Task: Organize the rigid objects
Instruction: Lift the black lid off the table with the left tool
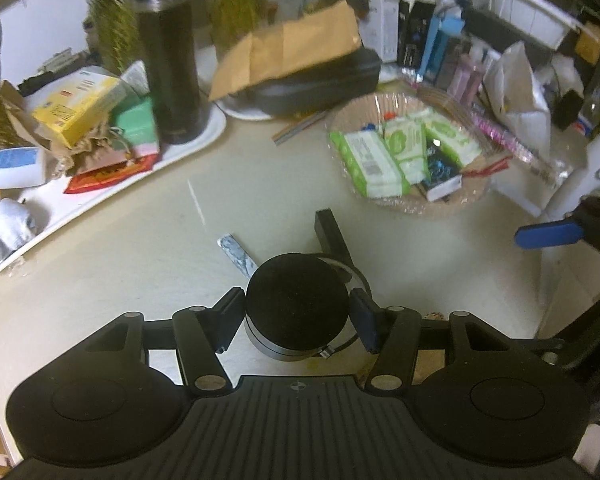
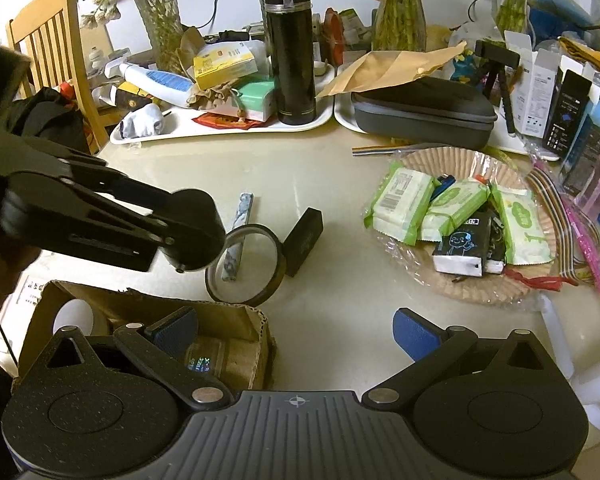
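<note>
Left gripper clamped on black round canister, lifted just above tape roll near the cardboard box; looks rigid, light, smooth-sided, so grip mid-wall w/ pads square; right gripper wide, empty.

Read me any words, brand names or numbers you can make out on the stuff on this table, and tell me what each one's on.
None reads clearly.
Yellow box: print too blurred.
Green wipe packs: label and barcode too small.
Black-and-white pack: cartoon figure, lettering unreadable.
Upright boxes: print too small.
Item in the cardboard box: glowing letters, unclear.
</note>
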